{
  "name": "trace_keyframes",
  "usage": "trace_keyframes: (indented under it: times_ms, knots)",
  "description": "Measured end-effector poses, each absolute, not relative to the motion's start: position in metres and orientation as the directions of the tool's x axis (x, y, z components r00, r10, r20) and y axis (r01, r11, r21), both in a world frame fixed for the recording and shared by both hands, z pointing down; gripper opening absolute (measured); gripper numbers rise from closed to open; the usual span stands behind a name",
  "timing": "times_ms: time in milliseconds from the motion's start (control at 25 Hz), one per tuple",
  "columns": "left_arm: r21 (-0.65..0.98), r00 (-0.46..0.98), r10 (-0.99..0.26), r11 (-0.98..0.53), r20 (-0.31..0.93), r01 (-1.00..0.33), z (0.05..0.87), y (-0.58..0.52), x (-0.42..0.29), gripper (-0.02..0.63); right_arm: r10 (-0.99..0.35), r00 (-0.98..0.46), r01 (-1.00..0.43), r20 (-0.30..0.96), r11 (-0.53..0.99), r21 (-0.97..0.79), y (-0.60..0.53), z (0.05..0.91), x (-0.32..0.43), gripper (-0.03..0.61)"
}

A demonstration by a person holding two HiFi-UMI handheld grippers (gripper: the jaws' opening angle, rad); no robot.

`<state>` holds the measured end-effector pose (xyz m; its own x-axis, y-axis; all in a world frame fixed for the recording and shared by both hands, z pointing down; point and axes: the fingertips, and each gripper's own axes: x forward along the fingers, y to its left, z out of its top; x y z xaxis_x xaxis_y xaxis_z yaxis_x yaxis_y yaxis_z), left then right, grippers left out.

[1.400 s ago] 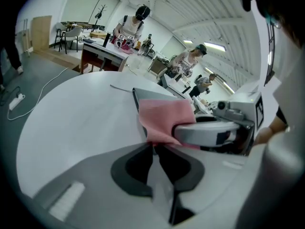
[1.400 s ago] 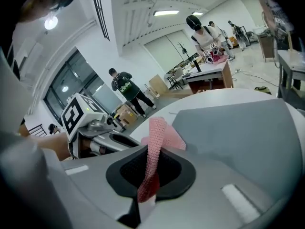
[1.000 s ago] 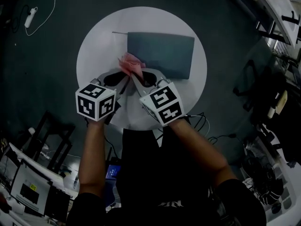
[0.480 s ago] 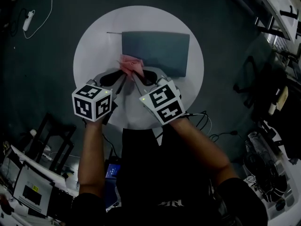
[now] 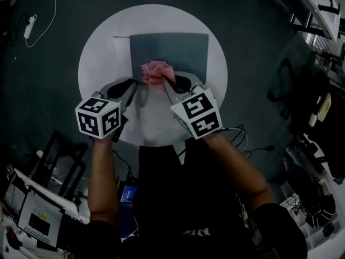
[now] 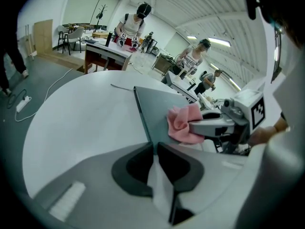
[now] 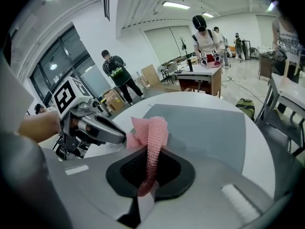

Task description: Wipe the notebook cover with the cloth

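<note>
A grey notebook [image 5: 172, 50] lies flat on the round white table [image 5: 105, 55]. A crumpled pink cloth [image 5: 156, 73] sits over the notebook's near edge. My right gripper [image 5: 168, 84] is shut on the cloth, and in the right gripper view a strip of the cloth [image 7: 151, 128] runs down between the jaws of that gripper [image 7: 151, 150], with the notebook [image 7: 205, 128] behind it. My left gripper [image 5: 136, 86] is shut with nothing in it, just left of the cloth. The left gripper view shows this gripper [image 6: 155, 147] at the notebook's [image 6: 155, 111] near corner, with the cloth [image 6: 185, 123] to the right.
A thin dark strip [image 5: 121, 36] pokes out from the notebook's far left corner. Dark floor surrounds the table, with a power strip [image 5: 28, 26] at far left and cables [image 5: 233, 136] near right. Desks, chairs and several people stand far behind.
The left gripper has drawn away leftward from the cloth. The right gripper has carried the cloth from the notebook's near left corner further over its near edge.
</note>
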<state>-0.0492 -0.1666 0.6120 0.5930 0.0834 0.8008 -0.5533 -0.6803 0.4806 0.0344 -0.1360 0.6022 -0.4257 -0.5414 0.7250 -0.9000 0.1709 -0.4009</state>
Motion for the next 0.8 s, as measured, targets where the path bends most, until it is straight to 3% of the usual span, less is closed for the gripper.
trace_keyframes:
  times_ms: [800]
  knots:
    - [0.443, 0.559, 0.061, -0.683, 0.827, -0.581, 0.613, -0.161, -0.044, 0.032, -0.536, -0.33, -0.939, 0.777, 0.102, -0.329, -0.082, 0.603, 0.126, 0.011]
